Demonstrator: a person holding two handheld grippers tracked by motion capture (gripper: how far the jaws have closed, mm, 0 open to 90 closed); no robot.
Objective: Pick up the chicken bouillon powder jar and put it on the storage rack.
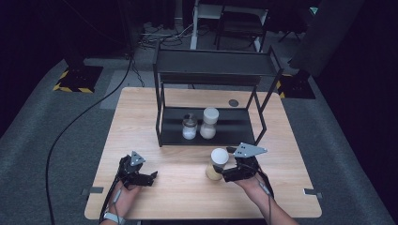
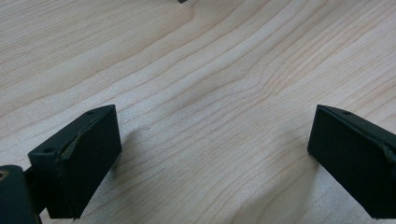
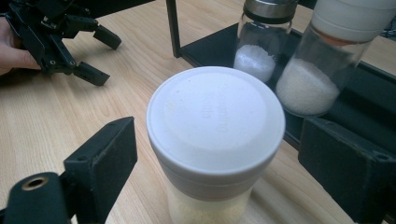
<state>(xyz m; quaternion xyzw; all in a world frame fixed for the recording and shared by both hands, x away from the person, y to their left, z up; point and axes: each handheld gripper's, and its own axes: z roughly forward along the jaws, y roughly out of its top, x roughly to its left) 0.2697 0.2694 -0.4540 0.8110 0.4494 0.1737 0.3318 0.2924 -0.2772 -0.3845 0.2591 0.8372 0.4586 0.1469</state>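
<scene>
A light wooden counter (image 1: 141, 112) carries a black two-tier metal rack (image 1: 213, 70) toward its far side. On the rack's lower shelf stand two containers side by side: a small glass jar with a metal lid (image 1: 189, 126), holding a white granular layer at its bottom, and just to its right a taller glass jar with a white cap (image 1: 209, 123), partly full of white grains. In the right gripper view the same pair shows behind the rack's front edge, the metal-lidded jar (image 3: 261, 39) left of the white-capped one (image 3: 327, 56).

In front of the rack, on the bare counter, stands a white-lidded jar (image 1: 217, 163) with pale yellowish grains inside. The right gripper (image 1: 229, 174) is open, its jaws spread on either side of this jar (image 3: 215, 140); from its own view a gap shows between each jaw and the jar's wall, so it brackets the jar without clamping it.

The left gripper (image 1: 149, 178) rests low near the counter's front left, well apart from the jar, held by a hand (image 1: 123, 192). Its jaws stand wide open over plain wood grain (image 2: 210, 93), with nothing between them.
</scene>
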